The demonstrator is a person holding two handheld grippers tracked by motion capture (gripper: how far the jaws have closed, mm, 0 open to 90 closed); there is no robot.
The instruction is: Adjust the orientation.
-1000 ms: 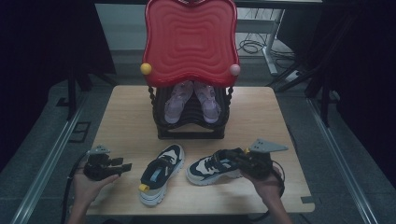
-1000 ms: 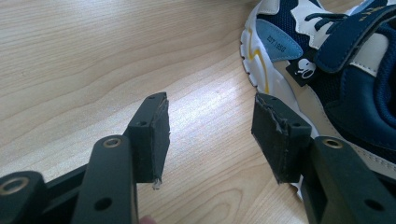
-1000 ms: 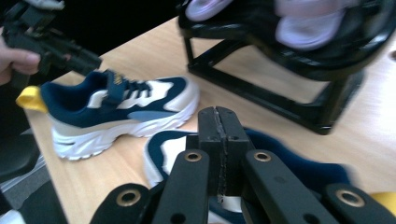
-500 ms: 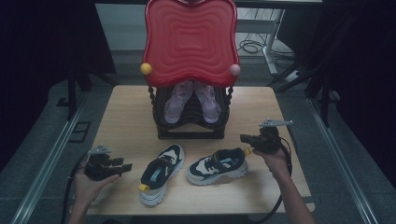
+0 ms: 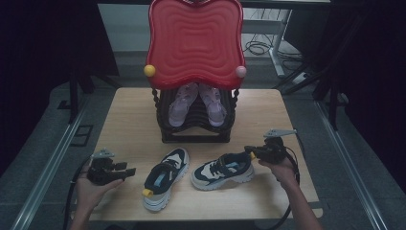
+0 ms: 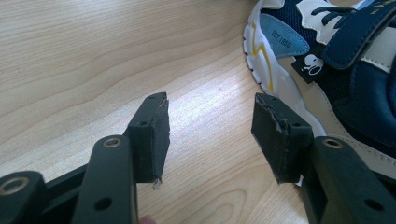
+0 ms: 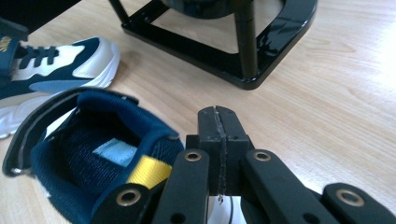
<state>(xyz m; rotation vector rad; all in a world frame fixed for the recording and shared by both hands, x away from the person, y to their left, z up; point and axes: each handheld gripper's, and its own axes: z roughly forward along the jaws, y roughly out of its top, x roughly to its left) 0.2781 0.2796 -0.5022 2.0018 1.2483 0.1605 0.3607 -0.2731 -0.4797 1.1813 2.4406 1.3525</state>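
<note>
- My right gripper (image 5: 251,152) has its jaws pressed flat together with nothing between them; in the right gripper view (image 7: 218,122) the two pads meet in a thin seam.
- Just below and left of those closed tips in that view sits the heel opening of the right shoe (image 7: 93,154), with its dark blue collar and a yellow pull tab right beside the jaw links.
- From the high view the tips sit at the heel end of that shoe (image 5: 223,170); I cannot quite tell whether they touch the collar or hover just over it.
- Beyond the right fingers stands the black rack (image 7: 243,51), its base frame well ahead of the tips on the table (image 7: 345,93).
- My left gripper (image 5: 125,171) has its jaws spread wide and holds nothing; in the left gripper view (image 6: 210,133) only bare wood lies between the pads.
- The left shoe (image 6: 336,70) lies just beyond the right-hand pad in that view, its white sole edge near the pad without touching it.
- From above, that shoe (image 5: 165,178) lies just off the open tips, toe towards me, beside its mate.
- The rack (image 5: 196,120) holds a pair of pink shoes (image 5: 196,103) under a red tray (image 5: 195,40), far ahead of both sets of fingers.
</note>
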